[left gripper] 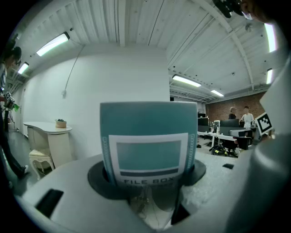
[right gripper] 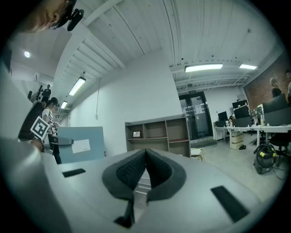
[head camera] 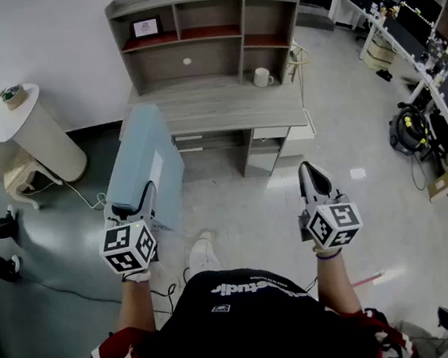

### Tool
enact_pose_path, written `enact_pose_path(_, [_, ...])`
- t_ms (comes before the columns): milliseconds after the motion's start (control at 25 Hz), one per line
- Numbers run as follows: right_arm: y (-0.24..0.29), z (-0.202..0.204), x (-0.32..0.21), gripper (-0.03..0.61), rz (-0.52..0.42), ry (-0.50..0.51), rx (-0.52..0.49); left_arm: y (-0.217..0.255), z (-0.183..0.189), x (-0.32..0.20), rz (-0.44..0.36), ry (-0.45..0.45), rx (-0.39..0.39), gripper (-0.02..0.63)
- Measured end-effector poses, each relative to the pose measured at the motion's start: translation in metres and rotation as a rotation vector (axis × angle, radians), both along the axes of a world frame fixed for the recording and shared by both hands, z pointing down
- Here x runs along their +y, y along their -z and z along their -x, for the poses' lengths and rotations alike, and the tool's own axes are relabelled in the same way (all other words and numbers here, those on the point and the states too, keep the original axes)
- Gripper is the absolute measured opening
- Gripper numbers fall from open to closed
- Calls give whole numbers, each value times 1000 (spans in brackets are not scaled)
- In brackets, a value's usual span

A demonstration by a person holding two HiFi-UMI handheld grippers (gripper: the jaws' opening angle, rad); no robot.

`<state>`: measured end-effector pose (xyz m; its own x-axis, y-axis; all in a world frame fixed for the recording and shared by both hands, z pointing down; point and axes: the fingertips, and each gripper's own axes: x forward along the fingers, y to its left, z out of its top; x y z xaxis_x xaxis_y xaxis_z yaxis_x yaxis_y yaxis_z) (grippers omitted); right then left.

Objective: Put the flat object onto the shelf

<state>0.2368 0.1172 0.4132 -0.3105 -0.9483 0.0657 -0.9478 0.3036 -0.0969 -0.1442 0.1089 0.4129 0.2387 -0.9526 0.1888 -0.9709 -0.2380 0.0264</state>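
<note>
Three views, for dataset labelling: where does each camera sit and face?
Head view: on the person's head, facing steeply down at floor and shelf unit; shows torso, forearms, left gripper, right gripper.
Left gripper view: on the left gripper, along its jaws, shut on the file box, toward a white wall.
Right gripper view: on the right gripper, along its shut, empty jaws, toward the shelf unit.
Shared: file box in all three; shelf unit in head and right gripper views.

file box [left gripper: 148,141]: lower print blurred | shelf [head camera: 225,56] frame [head camera: 145,27]: content too small | person [head camera: 250,325]: cut off below
</note>
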Motion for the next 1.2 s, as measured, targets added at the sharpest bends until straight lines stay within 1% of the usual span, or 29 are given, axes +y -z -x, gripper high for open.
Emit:
enact_pose_path(200, [-1, -3, 2, -6, 1, 4, 4, -1, -3, 2, -2, 8, 8, 267])
enact_pose_path(520, [0, -9, 4, -6, -7, -1, 15, 3, -8, 4, -9, 14, 0, 265])
enact_pose_path(760, [6, -9, 6, -6, -32, 21, -51, 6, -6, 6, -10, 26, -6, 265])
enact_pose_path(1200, [2, -1, 5, -6, -13, 52, -44, 4, 1, 3, -8, 49, 3, 264])
